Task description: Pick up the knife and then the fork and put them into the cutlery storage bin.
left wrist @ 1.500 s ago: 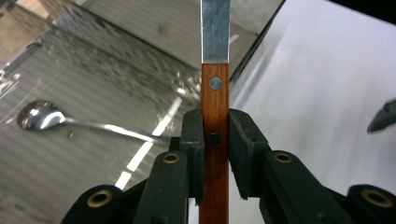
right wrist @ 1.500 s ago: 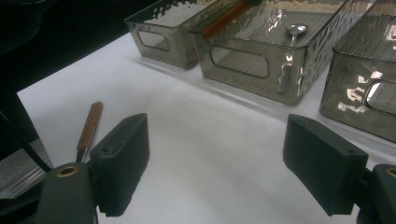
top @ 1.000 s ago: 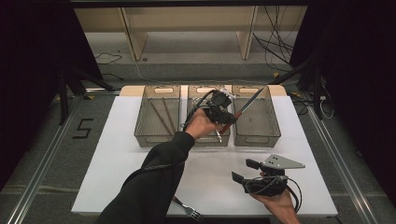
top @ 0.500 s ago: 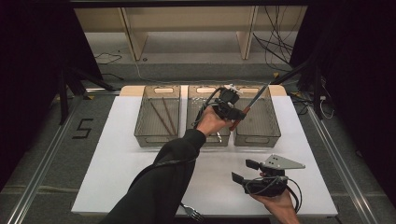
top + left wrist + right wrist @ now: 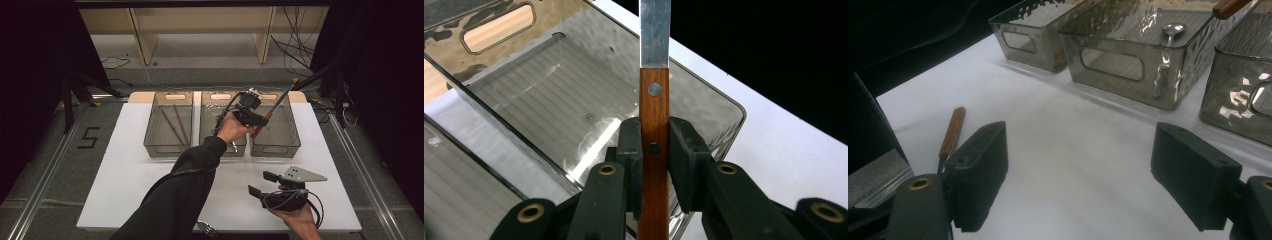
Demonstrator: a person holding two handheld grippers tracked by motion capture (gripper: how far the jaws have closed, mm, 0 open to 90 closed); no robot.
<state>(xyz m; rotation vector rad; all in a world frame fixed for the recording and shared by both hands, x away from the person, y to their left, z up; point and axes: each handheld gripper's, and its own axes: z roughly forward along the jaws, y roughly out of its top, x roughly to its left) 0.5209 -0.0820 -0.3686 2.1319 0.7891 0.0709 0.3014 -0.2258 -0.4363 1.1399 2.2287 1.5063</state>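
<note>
While knife (image 5: 654, 125) aloft: bins (image 5: 169, 122) (three) below

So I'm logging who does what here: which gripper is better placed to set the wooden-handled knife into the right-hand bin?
Left. The left gripper is shut on the knife and holds it above the right-hand bin. The right gripper rests open near the table's front edge, holding nothing.

My white rectangular table top (image 5: 125, 190) sits on a grey floor (image 5: 45, 165) marked with a black "5" (image 5: 90, 137). Beyond it stands a pale wooden shelf unit (image 5: 200, 30), with black cables (image 5: 295, 45) at far right and dark curtains on both sides.
</note>
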